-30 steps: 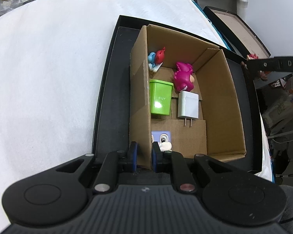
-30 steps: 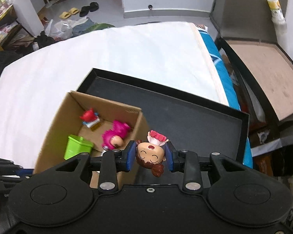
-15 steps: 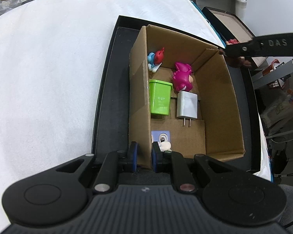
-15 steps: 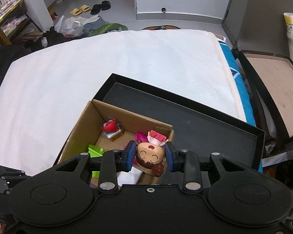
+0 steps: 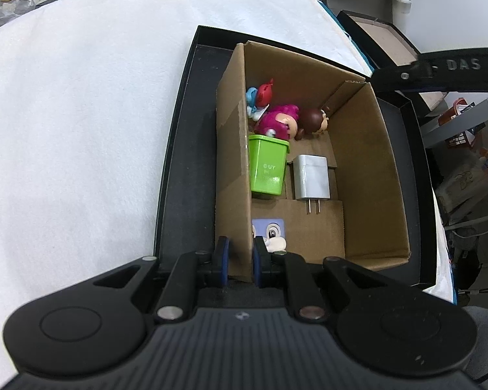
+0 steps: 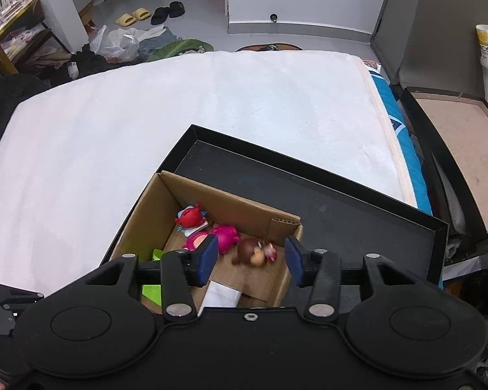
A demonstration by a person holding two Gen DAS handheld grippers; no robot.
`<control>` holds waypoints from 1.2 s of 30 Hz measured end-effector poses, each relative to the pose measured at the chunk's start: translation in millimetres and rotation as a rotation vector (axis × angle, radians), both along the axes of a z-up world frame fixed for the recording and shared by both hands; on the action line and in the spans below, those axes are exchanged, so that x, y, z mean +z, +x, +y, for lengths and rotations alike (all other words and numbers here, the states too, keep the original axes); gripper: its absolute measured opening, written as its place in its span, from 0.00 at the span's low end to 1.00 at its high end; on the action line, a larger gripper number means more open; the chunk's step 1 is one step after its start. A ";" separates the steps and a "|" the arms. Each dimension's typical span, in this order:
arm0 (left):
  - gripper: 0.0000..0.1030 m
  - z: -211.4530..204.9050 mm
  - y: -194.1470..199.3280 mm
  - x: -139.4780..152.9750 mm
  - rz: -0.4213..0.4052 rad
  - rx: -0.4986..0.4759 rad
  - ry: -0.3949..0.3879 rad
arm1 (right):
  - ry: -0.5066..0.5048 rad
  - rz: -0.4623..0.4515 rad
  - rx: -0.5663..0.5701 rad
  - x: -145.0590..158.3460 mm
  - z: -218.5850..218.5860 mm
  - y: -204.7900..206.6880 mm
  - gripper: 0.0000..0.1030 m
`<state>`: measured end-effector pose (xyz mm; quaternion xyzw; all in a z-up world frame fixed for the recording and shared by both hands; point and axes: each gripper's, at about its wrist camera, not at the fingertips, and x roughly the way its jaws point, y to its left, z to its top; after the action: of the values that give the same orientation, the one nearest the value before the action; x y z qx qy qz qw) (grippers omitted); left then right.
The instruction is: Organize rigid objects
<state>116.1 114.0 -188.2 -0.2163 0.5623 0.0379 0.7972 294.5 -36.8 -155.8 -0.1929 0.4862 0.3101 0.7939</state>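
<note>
Right tool (image 6: 252,265) now spread and empty, brown-haired figurine (image 6: 255,251) dropped beside pink toy (image 5: 278,122) in cardboard box (image 5: 371,175); left tool (image 5: 240,261) still clamped on box wall; 1 more item stowed.

Both pictures are bright, with soft, even light — no hard shadows anywhere. The white bedcover (image 5: 81,104) is so bright that its fuzzy surface nearly washes out. Inside the cardboard box (image 5: 367,169) it is a bit darker, and the walls cast soft shade on the toys. The black tray (image 6: 341,201) shows a dull gray shine on its floor. The pictures bend like a fishbowl — straight edges curve near the sides, and the corners go dark. The middle looks sharp; small print on the green bin (image 5: 268,169) can be read. The brown-haired doll (image 6: 255,252) looks a little smeared. The floor far off is a bit soft.
</note>
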 end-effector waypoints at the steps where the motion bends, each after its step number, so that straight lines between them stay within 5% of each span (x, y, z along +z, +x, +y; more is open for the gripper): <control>1: 0.13 -0.4 0.0 0.2 -0.001 0.001 0.000 | 0.005 0.000 -0.005 1.4 -2.7 0.3 0.44; 14: 0.13 -1.4 -9.8 11.6 -0.046 0.007 0.018 | 0.082 0.017 -0.059 18.3 -41.0 -9.8 0.59; 18: 0.13 4.3 -13.9 18.9 -0.063 0.037 -0.016 | 0.103 0.018 -0.069 23.6 -54.2 -16.5 0.70; 23: 0.13 -8.8 -13.9 34.8 -0.082 -0.004 0.066 | 0.145 0.021 -0.083 35.4 -73.0 -25.7 0.84; 27: 0.14 -13.1 -11.5 53.1 -0.082 0.005 0.053 | 0.169 0.016 -0.112 42.5 -87.6 -32.7 0.91; 29: 0.16 -16.1 -10.8 64.1 -0.080 0.001 0.066 | 0.181 0.008 -0.129 45.9 -94.2 -36.9 0.95; 36: 0.53 -30.9 -12.8 101.1 -0.124 -0.026 0.129 | 0.241 -0.005 -0.185 58.9 -119.7 -51.1 1.00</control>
<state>103.3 83.1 -87.1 -0.1590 0.5112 0.0502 0.8432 243.5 -156.5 -96.8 -0.0513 0.4594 0.2912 0.8376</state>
